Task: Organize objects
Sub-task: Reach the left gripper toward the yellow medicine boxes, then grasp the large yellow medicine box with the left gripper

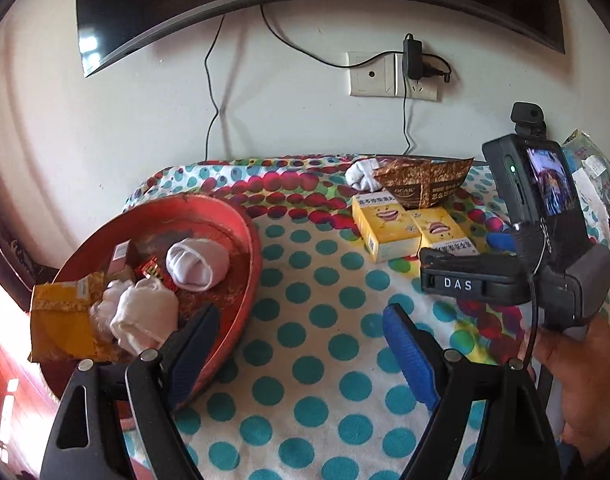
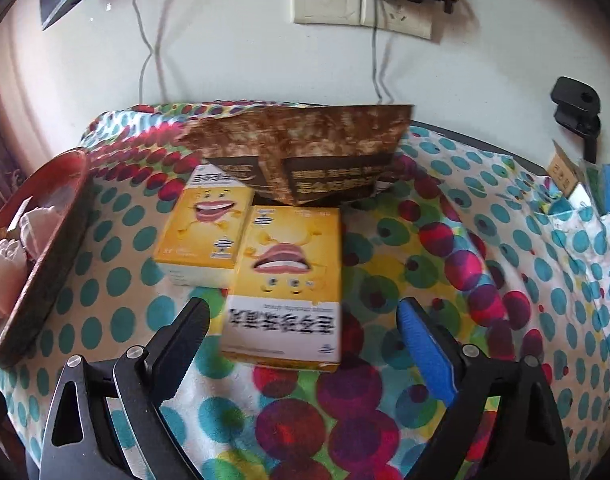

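My left gripper (image 1: 301,344) hangs with its jaws spread wide and nothing between them; under the gap I see only the white cloth with teal polka dots (image 1: 325,360). Its left finger overlaps the rim of the round red tray (image 1: 249,264).

Tray contents, left wrist view: one rolled white sock (image 1: 197,264), a crumpled white cloth bundle (image 1: 141,312), a gold foil packet (image 1: 61,320) hanging over the near rim, and some small red and pink packs I cannot make out.

My right gripper (image 2: 305,340) is also wide open, gripping nothing. The near yellow cardboard box with a cartoon mouth (image 2: 289,284) lies flat on the cloth, its near end between the two fingers; neither pad touches it. No earlier frame, so I note only the open state.

A second yellow cartoon-mouth box (image 2: 203,236) lies just left of and behind the first, the two touching along one side. Behind both sits a brown-and-gold patterned paper bag (image 2: 305,152), overlapping their far ends.

From the left wrist view, another white sock (image 1: 361,174) sits at the bag's left side, against the wall.
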